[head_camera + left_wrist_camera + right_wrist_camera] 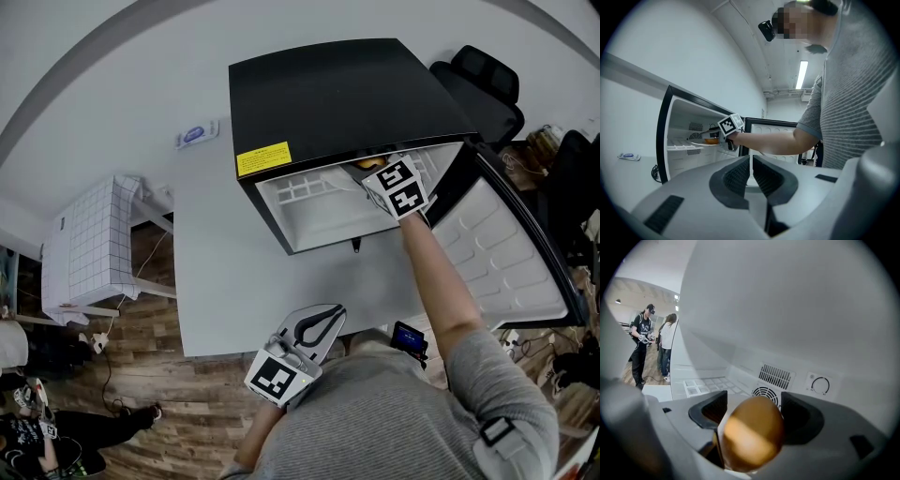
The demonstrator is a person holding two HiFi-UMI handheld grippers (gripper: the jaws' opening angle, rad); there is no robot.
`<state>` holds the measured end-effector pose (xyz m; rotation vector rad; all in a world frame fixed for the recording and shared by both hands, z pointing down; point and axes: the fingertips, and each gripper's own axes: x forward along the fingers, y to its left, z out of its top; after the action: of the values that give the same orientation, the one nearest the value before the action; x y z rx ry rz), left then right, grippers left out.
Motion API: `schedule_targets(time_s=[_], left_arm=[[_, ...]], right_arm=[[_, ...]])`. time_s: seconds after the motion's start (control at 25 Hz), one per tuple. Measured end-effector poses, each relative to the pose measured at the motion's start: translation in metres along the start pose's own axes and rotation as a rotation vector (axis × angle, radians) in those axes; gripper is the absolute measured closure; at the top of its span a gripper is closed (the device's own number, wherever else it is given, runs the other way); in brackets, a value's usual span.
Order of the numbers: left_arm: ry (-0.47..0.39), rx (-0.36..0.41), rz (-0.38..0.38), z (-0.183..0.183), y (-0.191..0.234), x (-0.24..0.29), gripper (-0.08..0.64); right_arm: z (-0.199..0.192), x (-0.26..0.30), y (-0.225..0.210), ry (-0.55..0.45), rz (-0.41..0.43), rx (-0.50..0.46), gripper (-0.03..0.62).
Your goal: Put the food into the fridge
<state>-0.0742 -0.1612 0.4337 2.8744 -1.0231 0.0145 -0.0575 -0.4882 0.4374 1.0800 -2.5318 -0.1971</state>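
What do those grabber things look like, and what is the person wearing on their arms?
The left gripper and the right gripper look alike: smooth light grey bodies with two curved jaws lined with dark pads. Each carries a white cube with black square markers. The person wears a grey, finely striped top with short sleeves.

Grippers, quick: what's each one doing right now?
Left gripper: closed, empty.
Right gripper: closed on a brown egg-shaped food, inside the fridge.
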Motion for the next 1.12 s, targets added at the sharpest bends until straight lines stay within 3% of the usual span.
schedule_targets(time_s=[0.68,1.12], left_arm=[[0.0,0.007,-0.034,0.0,-0.01,0.008,0.535],[-0.004,0.025,-0.065,0.002,-0.018,0.014,0.535]], right_arm=[[0.006,-0.048,-0.011,-0.092,-0.04,0.037,0.25],[-0.003,-0.079,0.012,-0.091,-0.034,-0.01,0.25]])
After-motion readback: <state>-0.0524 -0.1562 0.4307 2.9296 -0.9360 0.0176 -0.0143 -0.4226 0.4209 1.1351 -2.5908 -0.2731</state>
